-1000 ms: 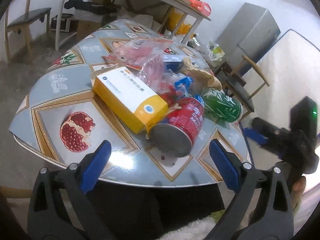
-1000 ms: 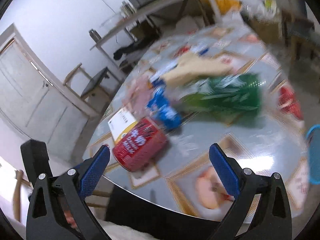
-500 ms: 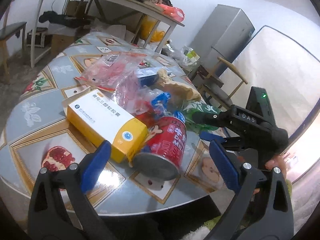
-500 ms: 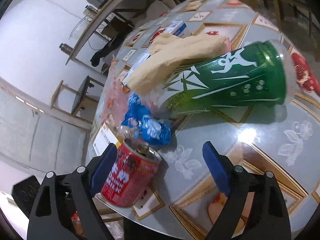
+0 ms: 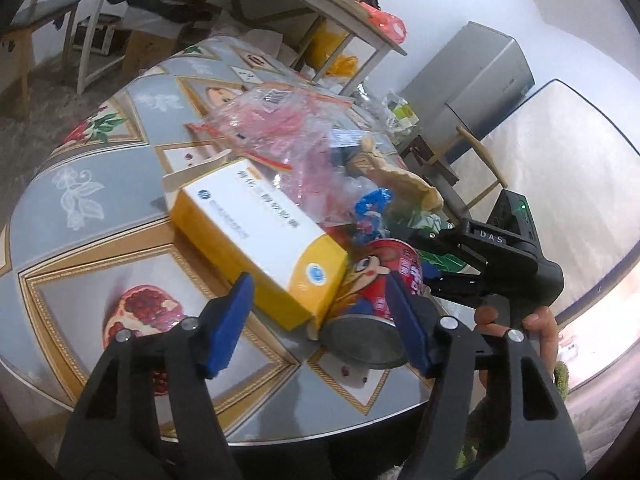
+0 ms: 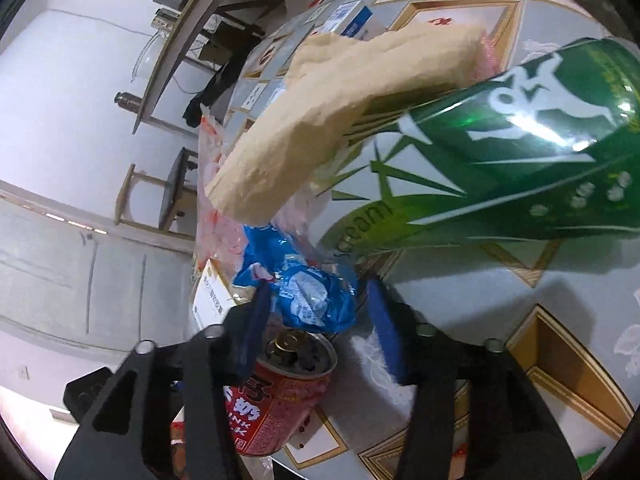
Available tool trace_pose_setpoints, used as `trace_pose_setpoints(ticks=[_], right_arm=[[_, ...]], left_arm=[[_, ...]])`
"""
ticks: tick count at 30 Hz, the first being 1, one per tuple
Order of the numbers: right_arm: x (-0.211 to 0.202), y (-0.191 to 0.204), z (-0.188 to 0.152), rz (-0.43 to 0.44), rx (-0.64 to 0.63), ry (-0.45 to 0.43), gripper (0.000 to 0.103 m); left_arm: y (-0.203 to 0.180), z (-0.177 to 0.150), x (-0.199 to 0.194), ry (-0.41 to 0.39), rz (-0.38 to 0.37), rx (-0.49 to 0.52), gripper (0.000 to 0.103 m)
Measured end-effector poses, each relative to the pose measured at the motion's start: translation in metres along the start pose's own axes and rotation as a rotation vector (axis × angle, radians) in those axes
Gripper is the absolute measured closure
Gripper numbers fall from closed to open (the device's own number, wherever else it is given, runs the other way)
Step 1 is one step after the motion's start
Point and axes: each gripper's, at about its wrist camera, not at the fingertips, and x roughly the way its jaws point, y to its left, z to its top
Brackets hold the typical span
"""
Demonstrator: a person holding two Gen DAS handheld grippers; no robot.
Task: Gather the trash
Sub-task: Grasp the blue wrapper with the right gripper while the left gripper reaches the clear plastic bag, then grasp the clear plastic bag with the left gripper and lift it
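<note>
Left wrist view: our left gripper (image 5: 326,320) is closing, its jaws astride the near end of the yellow box (image 5: 256,240) and the red can (image 5: 372,300) lying on the table (image 5: 100,208); the pads do not yet press either. Right wrist view: our right gripper (image 6: 320,322) is closing around the blue wrapper (image 6: 308,292), pads not visibly clamped, above the can (image 6: 280,392), beside the green cup (image 6: 500,160) and the beige bag (image 6: 340,112).

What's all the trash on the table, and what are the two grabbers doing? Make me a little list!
table: round, fruit-pattern top
box: yellow and white carton
can: red drink can, on its side
cup: green cup, on its side
wrapper: blue wrapper
left gripper: closing around carton end and can
right gripper: closing around blue wrapper
</note>
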Motion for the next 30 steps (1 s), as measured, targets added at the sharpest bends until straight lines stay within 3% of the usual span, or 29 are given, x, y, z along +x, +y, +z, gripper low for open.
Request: trace_pose_setpoints(ticks=[5,12,18,25,30], right_arm=[[-0.002,0.001,-0.002,0.016,-0.012,-0.004,0.076],[-0.021,0.02,-0.002,-0.003,-0.109,-0.08,0.085],[-0.047,0.019,-0.002,0.058,-0.128,-0.144,0.088],[-0.083,0.009,-0.014,0.11,-0.157,-0.216,0.088],[-0.099,-0.002,-0.019,0.107,-0.169,-0.246,0.088]], left_arm=[[0.009,0.003,-0.001,-0.001,0.007,-0.029,0.042],[0.009,0.011,-0.008,-0.038,0.024,-0.027,0.044],[0.003,0.03,-0.015,-0.09,-0.086,-0.026,0.05],[-0.026,0.064,0.006,-0.059,-0.013,0.159,0.056],[-0.044,0.085,0.036,-0.02,0.147,0.314,0.056]])
